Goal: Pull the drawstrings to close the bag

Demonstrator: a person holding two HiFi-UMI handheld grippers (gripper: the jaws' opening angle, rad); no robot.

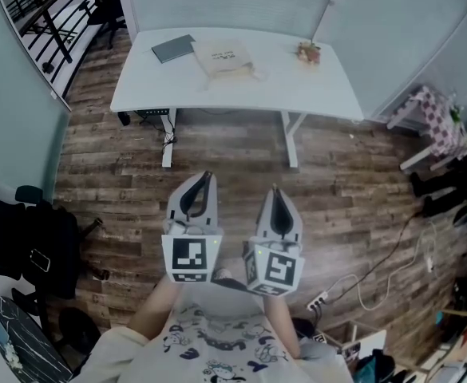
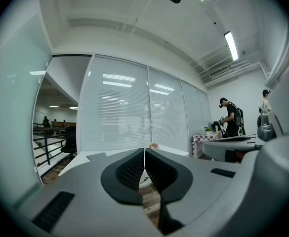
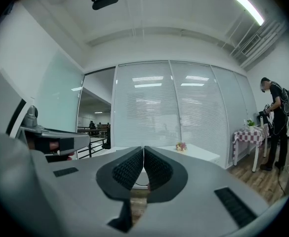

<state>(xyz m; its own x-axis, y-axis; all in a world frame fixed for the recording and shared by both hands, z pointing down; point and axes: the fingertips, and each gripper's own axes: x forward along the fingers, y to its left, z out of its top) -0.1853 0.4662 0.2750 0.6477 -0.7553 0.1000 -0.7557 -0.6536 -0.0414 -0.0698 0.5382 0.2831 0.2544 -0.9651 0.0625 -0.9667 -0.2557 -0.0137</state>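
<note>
A beige drawstring bag (image 1: pixel 224 57) lies flat on the white table (image 1: pixel 313 90) at the far side of the room, its cords trailing off its near edge. My left gripper (image 1: pixel 207 176) and right gripper (image 1: pixel 275 190) are held side by side over the wooden floor, well short of the table, both pointing toward it. Both are shut with nothing between the jaws. In the left gripper view the left gripper (image 2: pixel 144 151) has its pads meeting on a thin line, and the table (image 2: pixel 92 160) shows beyond. The right gripper (image 3: pixel 143 149) looks the same, shut and empty.
A grey notebook (image 1: pixel 173 48) lies left of the bag and a small flower ornament (image 1: pixel 308 52) to its right. A checkered side table (image 1: pixel 433 114) stands at the right, cables and a power strip (image 1: pixel 318 301) lie on the floor, and a person (image 3: pixel 276 117) stands far right.
</note>
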